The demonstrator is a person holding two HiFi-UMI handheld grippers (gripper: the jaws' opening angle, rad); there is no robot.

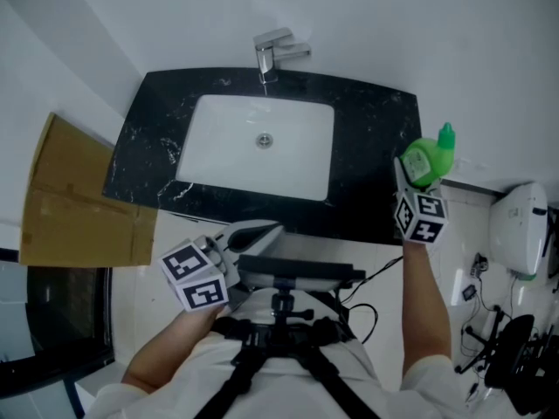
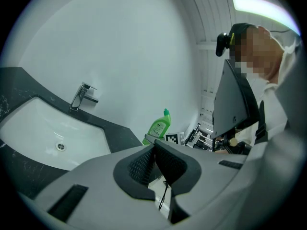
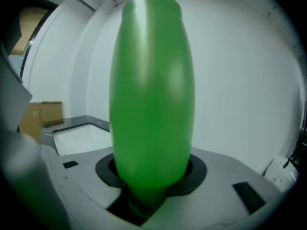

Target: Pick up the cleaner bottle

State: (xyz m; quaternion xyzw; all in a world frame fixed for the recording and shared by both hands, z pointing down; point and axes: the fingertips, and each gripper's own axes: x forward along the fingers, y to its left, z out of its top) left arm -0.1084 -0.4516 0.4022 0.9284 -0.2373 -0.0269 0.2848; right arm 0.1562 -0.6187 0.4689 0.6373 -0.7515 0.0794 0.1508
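Right gripper [image 1: 414, 180] clamped on the green cleaner bottle [image 1: 426, 159] at frame right, left gripper [image 1: 260, 231] closed on nothing: a firm, straight lift seems best.

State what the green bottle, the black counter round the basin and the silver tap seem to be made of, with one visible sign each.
Green cleaner bottle: probably plastic, smooth and glossy; a long light streak runs down it.
Black counter: polished stone, perhaps marble; white veins, soft sheen.
Silver tap: metal, likely chrome-plated; bright mirror-like reflections.
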